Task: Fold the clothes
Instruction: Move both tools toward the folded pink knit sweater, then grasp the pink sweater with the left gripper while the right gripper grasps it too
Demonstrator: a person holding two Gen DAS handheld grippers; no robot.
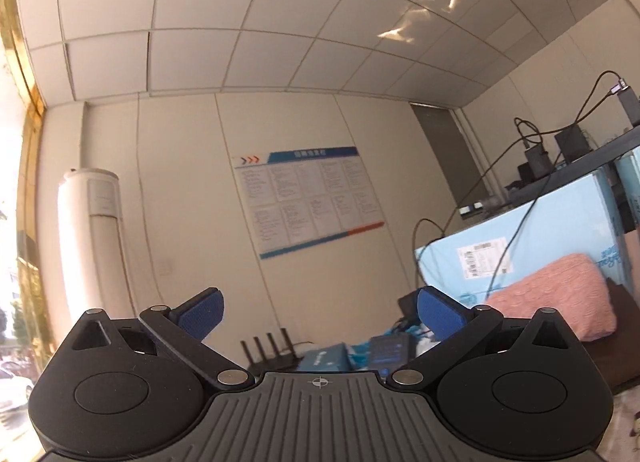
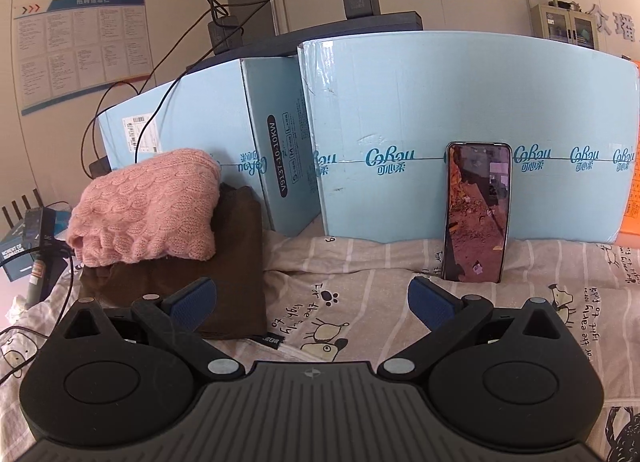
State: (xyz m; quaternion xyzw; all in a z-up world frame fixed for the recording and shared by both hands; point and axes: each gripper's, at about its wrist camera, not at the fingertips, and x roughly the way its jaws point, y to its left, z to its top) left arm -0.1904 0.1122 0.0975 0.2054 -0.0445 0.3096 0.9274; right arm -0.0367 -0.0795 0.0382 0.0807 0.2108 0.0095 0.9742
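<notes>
At the far left corner of the bedsheet (image 2: 360, 262), we see a pink sweater (image 2: 148, 205) folded on a brown garment (image 2: 236, 262), stacked clear of the working area. Our left gripper (image 1: 318, 312) and right gripper (image 2: 312, 302) are both released and empty. Blue boxes (image 2: 460, 101) prop a phone (image 2: 476, 217) upright.

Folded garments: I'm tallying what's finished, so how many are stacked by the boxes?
2. A pink knit sweater lies on top of a brown garment, which rests on the printed sheet beside the blue boxes. More could be hidden underneath.
</notes>
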